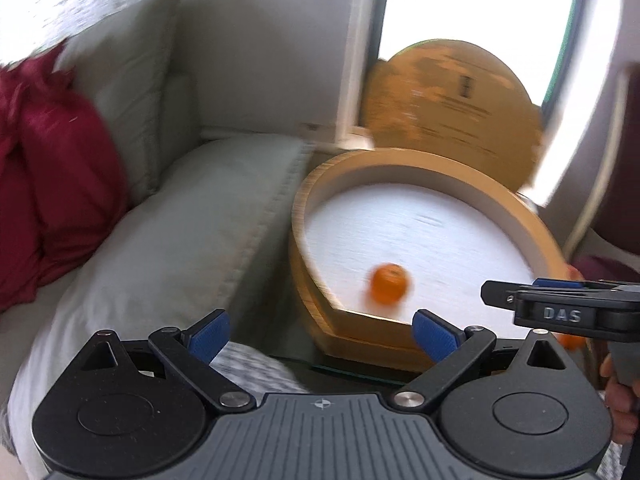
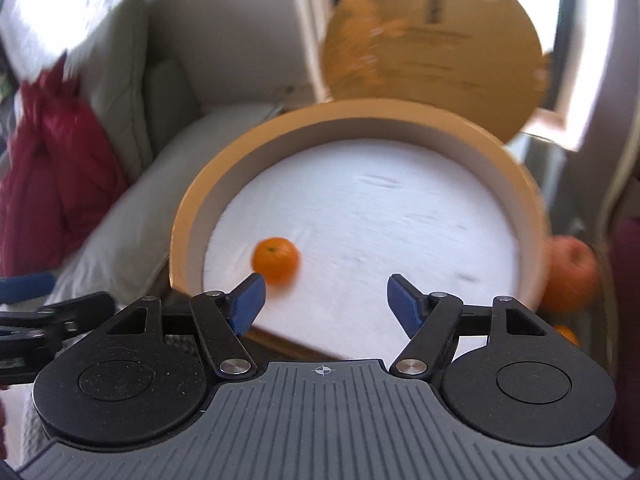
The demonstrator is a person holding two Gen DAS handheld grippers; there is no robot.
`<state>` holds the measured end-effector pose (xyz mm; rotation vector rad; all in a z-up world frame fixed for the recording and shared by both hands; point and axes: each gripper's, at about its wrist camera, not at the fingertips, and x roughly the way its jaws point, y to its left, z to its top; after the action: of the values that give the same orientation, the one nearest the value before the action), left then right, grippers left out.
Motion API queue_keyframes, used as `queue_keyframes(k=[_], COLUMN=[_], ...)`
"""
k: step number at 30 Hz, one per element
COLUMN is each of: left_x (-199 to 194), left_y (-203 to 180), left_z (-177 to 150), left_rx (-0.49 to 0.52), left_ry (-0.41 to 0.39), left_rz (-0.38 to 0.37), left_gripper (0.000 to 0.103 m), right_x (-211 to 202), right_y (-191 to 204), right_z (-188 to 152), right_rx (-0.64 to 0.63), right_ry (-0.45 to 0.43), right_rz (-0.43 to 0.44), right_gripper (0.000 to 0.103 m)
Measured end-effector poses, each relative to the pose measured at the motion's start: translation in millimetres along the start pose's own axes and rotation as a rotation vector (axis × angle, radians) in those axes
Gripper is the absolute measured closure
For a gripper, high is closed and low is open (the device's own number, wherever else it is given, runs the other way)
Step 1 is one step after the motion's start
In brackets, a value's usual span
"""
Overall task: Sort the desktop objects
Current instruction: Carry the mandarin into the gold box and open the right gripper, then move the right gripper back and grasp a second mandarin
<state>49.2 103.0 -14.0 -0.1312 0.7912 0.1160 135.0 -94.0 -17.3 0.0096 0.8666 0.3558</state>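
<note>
A small orange tangerine (image 1: 389, 283) (image 2: 276, 261) lies inside a round wooden tray (image 1: 404, 160) (image 2: 360, 114) with a white floor, near its front left. My left gripper (image 1: 322, 336) is open, low before the tray's front edge, nothing between its blue pads. My right gripper (image 2: 325, 300) is open above the tray's front, its left pad just right of the tangerine, not touching. In the left wrist view the right gripper (image 1: 560, 304) enters from the right edge. An apple (image 2: 572, 274) and part of another orange fruit (image 2: 568, 334) sit right of the tray.
A round wooden lid (image 1: 452, 108) (image 2: 432, 52) leans upright behind the tray. A pale sofa cushion (image 1: 180, 232) (image 2: 132, 216) and a dark red cloth (image 1: 48, 184) (image 2: 56, 184) lie to the left. A bright window (image 1: 476, 8) is behind. Both views are blurred.
</note>
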Motion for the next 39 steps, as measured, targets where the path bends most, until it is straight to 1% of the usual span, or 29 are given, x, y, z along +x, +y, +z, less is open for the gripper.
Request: queue_keyframes(k=[4, 7, 11, 15, 19, 22, 26, 28, 31, 39], left_x=[-4, -2, 2, 8, 17, 21, 28, 30, 35, 49], left_y=[-37, -66, -94, -110, -117, -120, -125, -127, -128, -126], left_z=[-9, -15, -24, -30, -32, -32, -30, -30, -31, -31], left_rx=[0.078, 0.16, 0.243, 0.285, 0.294, 0.292, 0.297, 0.302, 0.307, 0.292], left_ry=[0.021, 0.049, 0.076, 0.107, 0.134, 0.142, 0.151, 0.155, 0.168, 0.201], left_rz=[-0.076, -0.138, -0.169, -0.176, -0.161, -0.151, -0.159, -0.164, -0.161, -0.142], left_gripper=[0.004, 0.004, 0.004, 0.004, 0.004, 0.004, 0.004, 0.004, 0.004, 0.004], right_x=[-39, -58, -70, -71, -65, -60, -49, -42, -27, 11], right_y=[-30, -55, -84, -108, -126, -136, -150, -159, -176, -210], right_z=[-27, -48, -67, -82, -89, -92, -89, -86, -80, -71], right_rx=[0.07, 0.128, 0.189, 0.231, 0.272, 0.295, 0.325, 0.368, 0.442, 0.665], right_ry=[-0.053, -0.061, -0.049, -0.043, -0.048, -0.049, -0.058, -0.07, -0.076, -0.024], right_rz=[-0.064, -0.129, -0.175, -0.216, -0.229, -0.231, -0.229, -0.225, -0.221, -0.163], right_gripper=[0.03, 0.03, 0.031, 0.034, 0.04, 0.041, 0.041, 0.041, 0.044, 0.044])
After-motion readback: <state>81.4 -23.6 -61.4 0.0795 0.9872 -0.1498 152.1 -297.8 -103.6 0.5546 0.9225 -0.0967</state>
